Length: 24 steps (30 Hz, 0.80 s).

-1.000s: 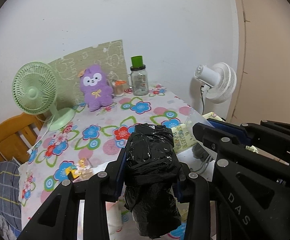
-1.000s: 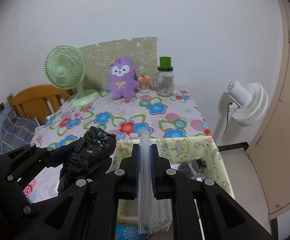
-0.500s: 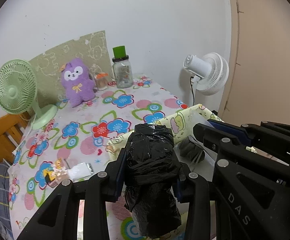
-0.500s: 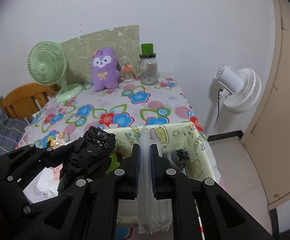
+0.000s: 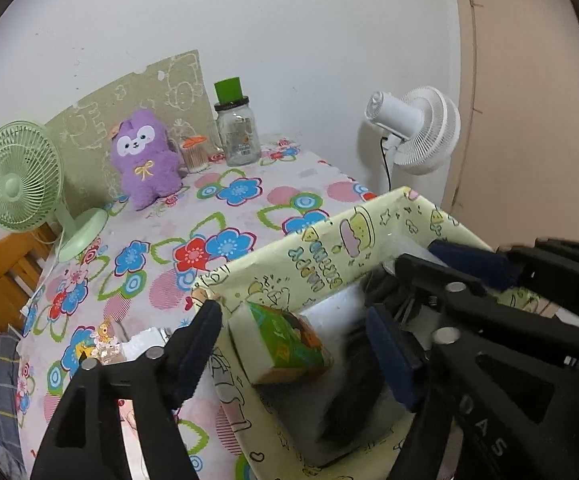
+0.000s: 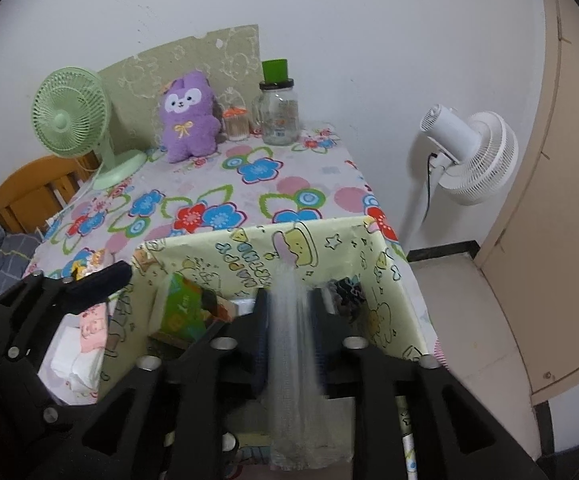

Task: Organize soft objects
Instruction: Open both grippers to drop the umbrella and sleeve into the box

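Observation:
A yellow cartoon-print storage box (image 5: 329, 248) (image 6: 249, 248) stands open at the near table edge. My left gripper (image 5: 293, 336) is open above it. A blurred black plastic bundle (image 5: 353, 404) lies inside the box beside a green tissue pack (image 5: 289, 348) (image 6: 181, 312). My right gripper (image 6: 289, 312) hangs over the box. A clear plastic bag (image 6: 293, 360) sits between its jaws, blurred, and the jaws stand slightly apart. A purple plush toy (image 5: 143, 160) (image 6: 187, 118) sits at the far side of the table.
A green desk fan (image 5: 21, 180) (image 6: 77, 116), a glass jar with green lid (image 5: 235, 128) (image 6: 277, 108) and a small orange-lidded jar (image 6: 235, 124) stand at the back. A white floor fan (image 5: 413, 132) (image 6: 469, 156) is right. Small packets (image 5: 105, 344) lie left of the box.
Both grippers moved forward and down over the box. My left gripper opened and the black bundle dropped into the box. The right jaws have parted slightly around the clear bag.

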{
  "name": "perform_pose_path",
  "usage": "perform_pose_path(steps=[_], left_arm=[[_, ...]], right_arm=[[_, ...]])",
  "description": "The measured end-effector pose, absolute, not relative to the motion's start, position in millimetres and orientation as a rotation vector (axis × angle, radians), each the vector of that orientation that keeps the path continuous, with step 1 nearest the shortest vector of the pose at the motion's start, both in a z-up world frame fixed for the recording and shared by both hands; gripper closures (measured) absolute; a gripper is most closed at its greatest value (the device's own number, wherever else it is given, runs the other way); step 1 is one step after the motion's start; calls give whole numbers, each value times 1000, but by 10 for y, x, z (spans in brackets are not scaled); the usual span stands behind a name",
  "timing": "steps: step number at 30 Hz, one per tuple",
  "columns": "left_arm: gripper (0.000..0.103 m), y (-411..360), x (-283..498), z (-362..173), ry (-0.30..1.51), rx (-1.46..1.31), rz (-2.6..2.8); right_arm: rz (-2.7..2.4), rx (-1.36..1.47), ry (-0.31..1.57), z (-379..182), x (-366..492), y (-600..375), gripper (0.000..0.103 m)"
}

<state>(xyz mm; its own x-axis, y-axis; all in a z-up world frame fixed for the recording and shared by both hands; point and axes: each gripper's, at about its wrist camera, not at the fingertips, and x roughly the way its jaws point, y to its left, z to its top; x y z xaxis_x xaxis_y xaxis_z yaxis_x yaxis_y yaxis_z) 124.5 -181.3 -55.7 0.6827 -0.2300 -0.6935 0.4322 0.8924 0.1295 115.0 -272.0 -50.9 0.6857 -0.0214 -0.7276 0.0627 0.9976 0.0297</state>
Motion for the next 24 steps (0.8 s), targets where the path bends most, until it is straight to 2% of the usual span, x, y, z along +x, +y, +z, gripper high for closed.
perform_pose_path(steps=[1,2,6,10,14,24], left_arm=[[22,-1810,1242,-568,735,299,-379],[20,-1803,1239,-574,735,299,-382],[15,-1749,1227,-550,731,280,-388],[14,-1694,1212,-542,735,269,-385],[12,-1623,1190,-529,738,255,-384],[9,-1383,1086,-427,719,215,-371]], right_arm=[[-59,63,821,-520,1154,-2738,41],[-63,70,820,-521,1155,-2756,25],[-62,87,799,-514,1122,-2765,23],[-65,85,802,-499,1106,-2738,23],[-74,85,797,-480,1075,-2699,18],[-79,92,762,-364,932,-2503,15]])
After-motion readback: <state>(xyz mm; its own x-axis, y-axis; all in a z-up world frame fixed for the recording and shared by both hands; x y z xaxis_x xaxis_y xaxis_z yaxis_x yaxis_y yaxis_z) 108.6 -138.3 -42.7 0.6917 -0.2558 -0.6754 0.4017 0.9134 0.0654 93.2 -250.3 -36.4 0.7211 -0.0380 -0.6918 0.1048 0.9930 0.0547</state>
